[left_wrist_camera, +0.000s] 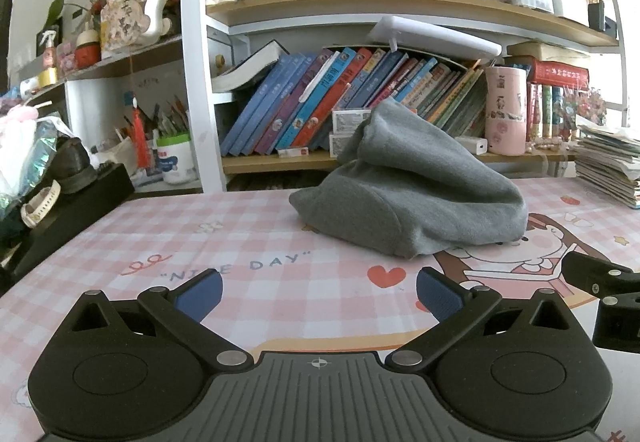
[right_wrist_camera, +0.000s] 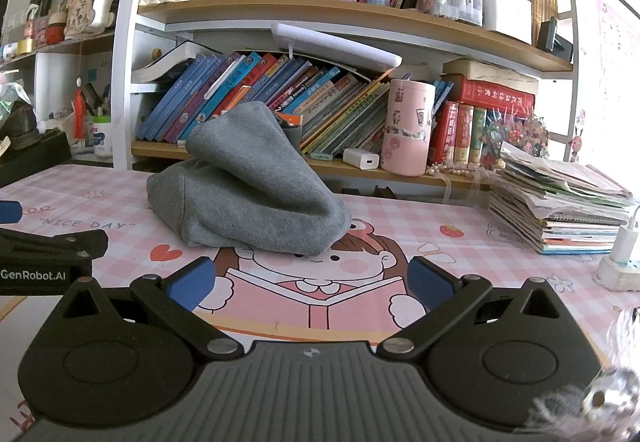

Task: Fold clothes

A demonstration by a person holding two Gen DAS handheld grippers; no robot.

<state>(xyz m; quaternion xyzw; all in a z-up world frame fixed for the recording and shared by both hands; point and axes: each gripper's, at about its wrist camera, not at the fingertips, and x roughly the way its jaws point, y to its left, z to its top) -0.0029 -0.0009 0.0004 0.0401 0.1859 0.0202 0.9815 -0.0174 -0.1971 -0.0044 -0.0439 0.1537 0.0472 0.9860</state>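
A grey garment (left_wrist_camera: 408, 197) lies bunched in a heap on the pink checked table mat (left_wrist_camera: 160, 242), its top leaning against the books behind it. In the right wrist view the same grey garment (right_wrist_camera: 248, 185) sits left of centre, ahead of the fingers. My left gripper (left_wrist_camera: 319, 292) is open, blue pads wide apart, nothing between them, a short way in front of the heap. My right gripper (right_wrist_camera: 310, 280) is open too and holds nothing. Each gripper shows at the edge of the other's view.
A white bookshelf (left_wrist_camera: 192, 81) full of books stands right behind the mat. A pink cup (right_wrist_camera: 406, 127) and a white charger (right_wrist_camera: 360, 159) sit on its low shelf. A stack of notebooks (right_wrist_camera: 560, 209) and a power strip (right_wrist_camera: 620, 266) lie at right; black boxes (left_wrist_camera: 64, 213) at left.
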